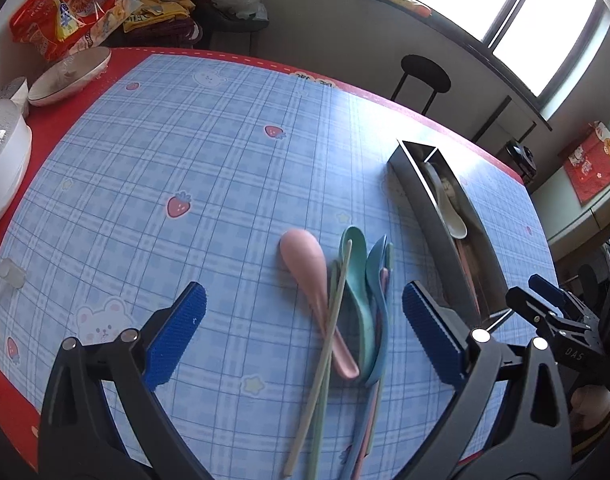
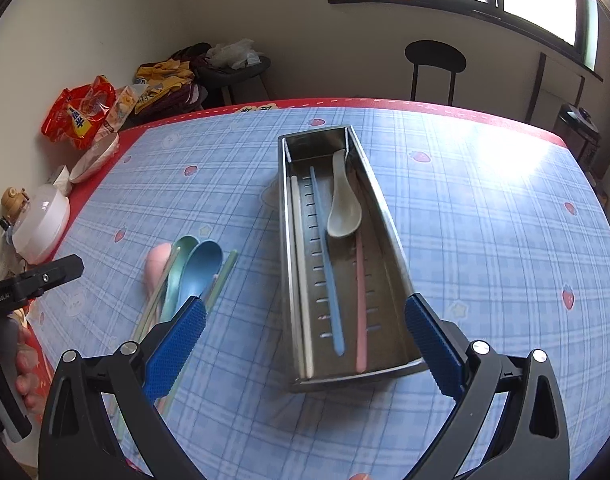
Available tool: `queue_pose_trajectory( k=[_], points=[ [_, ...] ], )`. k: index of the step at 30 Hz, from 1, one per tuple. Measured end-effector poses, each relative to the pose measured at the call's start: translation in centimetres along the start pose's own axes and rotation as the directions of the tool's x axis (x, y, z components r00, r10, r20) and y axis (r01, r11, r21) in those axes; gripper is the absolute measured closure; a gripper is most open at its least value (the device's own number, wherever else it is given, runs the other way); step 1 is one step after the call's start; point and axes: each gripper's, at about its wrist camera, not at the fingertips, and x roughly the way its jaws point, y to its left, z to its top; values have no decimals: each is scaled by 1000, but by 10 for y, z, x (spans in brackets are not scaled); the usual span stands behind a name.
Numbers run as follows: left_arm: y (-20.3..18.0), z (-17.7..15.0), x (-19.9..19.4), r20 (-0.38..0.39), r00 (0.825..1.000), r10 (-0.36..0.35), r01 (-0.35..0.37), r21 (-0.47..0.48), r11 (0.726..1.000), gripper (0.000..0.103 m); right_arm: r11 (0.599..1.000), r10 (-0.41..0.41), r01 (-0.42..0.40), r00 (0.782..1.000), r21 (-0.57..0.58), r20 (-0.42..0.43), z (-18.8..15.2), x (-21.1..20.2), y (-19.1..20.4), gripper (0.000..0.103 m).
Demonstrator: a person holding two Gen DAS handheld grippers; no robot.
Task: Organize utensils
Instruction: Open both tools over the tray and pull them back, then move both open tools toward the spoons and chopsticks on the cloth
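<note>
Left tongs [image 1: 303,336] released above pink spoon [image 1: 313,276] (heaped with others); right tongs [image 2: 305,346] released over steel tray [image 2: 385,216] on worktop [image 2: 485,240].

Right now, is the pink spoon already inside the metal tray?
No, the pink spoon lies on the tablecloth left of the metal tray.

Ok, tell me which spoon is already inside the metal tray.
The cream spoon, lying in the metal tray among chopsticks. The pink spoon, green spoon and blue spoon lie outside on the tablecloth.
</note>
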Motion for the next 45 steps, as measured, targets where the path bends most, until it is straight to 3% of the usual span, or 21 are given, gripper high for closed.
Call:
queue_pose_trajectory(
  k=[9, 11, 14, 22, 28, 32, 39, 41, 45],
  points=[
    [19, -43, 10, -111, 993, -44, 71, 253, 965, 6, 998, -43, 47, 995, 52, -86, -49, 13, 59, 6],
    [24, -50, 13, -129, 990, -53, 87, 274, 958, 6, 997, -38, 46, 991, 59, -125, -56, 23, 66, 6],
    [30, -55, 18, -143, 988, -66, 105, 287, 952, 6, 990, -127, 134, 982, 41, -141, -63, 31, 77, 6],
    [34, -55, 31, -168, 979, -111, 161, 323, 933, 6, 979, -169, 185, 970, 81, -177, -72, 42, 87, 6],
    [32, -48, 32, -171, 971, -169, 218, 326, 920, 8, 985, -126, 143, 979, 97, -162, -68, 39, 94, 34],
    [25, -43, 33, -184, 959, -217, 268, 324, 907, 30, 990, -67, 81, 990, 116, -125, -52, 37, 98, 48],
    [12, -36, 44, -213, 936, -279, 334, 298, 894, 55, 992, 16, 0, 993, 125, -120, -30, 54, 110, 74],
    [8, -34, 48, -222, 931, -291, 348, 293, 891, 58, 991, 23, -6, 992, 130, -125, -27, 60, 113, 81],
    [1, -33, 60, -241, 923, -301, 363, 280, 889, 65, 987, 15, 10, 989, 162, -147, -23, 70, 110, 82]
  ],
)
